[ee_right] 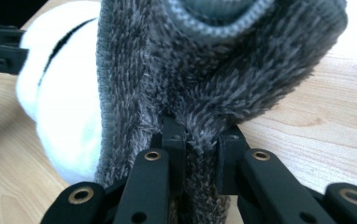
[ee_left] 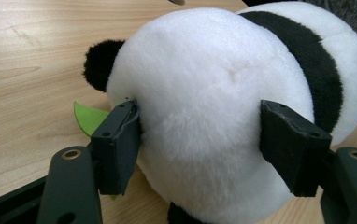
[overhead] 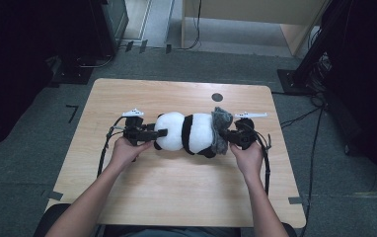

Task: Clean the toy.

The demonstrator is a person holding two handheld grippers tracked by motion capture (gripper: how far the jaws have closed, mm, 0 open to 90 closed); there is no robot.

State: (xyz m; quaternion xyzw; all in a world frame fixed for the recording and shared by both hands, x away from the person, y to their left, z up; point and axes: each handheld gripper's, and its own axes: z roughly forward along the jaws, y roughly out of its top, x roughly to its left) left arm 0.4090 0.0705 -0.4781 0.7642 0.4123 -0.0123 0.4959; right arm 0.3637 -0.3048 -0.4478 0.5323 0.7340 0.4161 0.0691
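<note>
Pale wooden desk (overhead: pixel 127 187): plush panda (overhead: pixel 184 132) lies centred, loosely bracketed by the left tool (ee_left: pixel 200 154), right tool (ee_right: pixel 201 151) pinching a grey fuzzy sock (ee_right: pixel 223 70); steady bracing is advised while it is drawn over.

Lab or recording room, not home: bare wooden table (overhead: pixel 142 190) on grey carpet floor (overhead: pixel 23 163), tape marks (overhead: pixel 72 112) on carpet, loose cables (overhead: pixel 302 117), black stands and equipment (dark edges), light wood cabinet (overhead: pixel 255 12) behind.
</note>
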